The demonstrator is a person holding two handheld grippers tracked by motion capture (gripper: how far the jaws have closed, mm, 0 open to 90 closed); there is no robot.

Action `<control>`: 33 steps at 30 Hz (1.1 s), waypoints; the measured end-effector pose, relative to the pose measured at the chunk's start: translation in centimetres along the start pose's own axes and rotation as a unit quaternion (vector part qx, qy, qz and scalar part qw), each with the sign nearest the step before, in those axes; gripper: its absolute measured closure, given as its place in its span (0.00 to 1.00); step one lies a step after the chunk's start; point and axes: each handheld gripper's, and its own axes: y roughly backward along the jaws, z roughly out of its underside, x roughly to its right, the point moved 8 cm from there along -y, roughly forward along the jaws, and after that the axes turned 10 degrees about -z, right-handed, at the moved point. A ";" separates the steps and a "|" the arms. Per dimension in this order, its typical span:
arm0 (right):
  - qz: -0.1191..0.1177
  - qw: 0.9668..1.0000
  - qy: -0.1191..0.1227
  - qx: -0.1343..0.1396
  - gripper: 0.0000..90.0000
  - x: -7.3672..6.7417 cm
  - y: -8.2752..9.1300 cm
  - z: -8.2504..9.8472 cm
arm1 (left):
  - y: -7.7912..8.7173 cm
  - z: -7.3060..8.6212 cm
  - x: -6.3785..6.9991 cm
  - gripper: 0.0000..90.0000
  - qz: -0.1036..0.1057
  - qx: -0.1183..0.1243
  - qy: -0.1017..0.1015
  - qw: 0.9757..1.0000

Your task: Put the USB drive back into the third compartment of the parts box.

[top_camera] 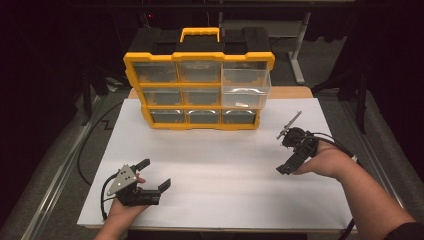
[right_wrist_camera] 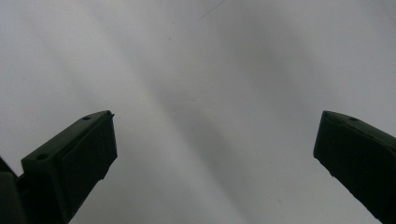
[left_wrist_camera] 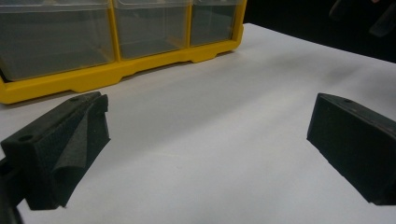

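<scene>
A yellow organizer with clear drawers in three rows stands at the back of the white sheet. Its middle-right drawer is pulled out; the others sit flush. My left gripper rests near the front left of the sheet, open, with nothing between its jaws. In the left gripper view the left gripper points toward the organizer's bottom row. My right gripper is at the right of the sheet, tilted down at the surface. In the right gripper view the right gripper is open wide over bare white sheet.
The table's wooden edge shows behind the sheet. Metal table legs and a black cable lie on the dark floor around it. A wide stretch of white sheet lies between the two grippers and the organizer.
</scene>
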 end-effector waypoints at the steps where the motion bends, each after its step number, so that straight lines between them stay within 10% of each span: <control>1: -0.001 1.000 0.002 0.000 0.00 0.0 -0.8 0.1 | 0.0 0.0 0.0 0.00 0.000 0.000 0.000 1.000; 13: 0.002 1.000 0.010 0.003 0.00 -0.8 -6.9 0.7 | 0.1 0.0 -0.1 0.00 0.001 0.000 0.006 1.000; 20: 0.025 0.995 0.000 0.101 0.00 -1.0 -7.3 -0.1 | 0.1 -0.1 -0.4 0.00 0.001 0.000 0.017 1.000; 29: 0.024 0.970 -0.026 0.240 0.00 -1.2 -7.8 -1.1 | 0.0 0.0 -0.5 0.00 0.001 -0.004 0.021 1.000; 33: 0.029 0.946 -0.040 0.320 0.00 -1.6 -6.9 -1.5 | 0.0 0.0 -0.5 0.00 -0.001 -0.006 0.020 1.000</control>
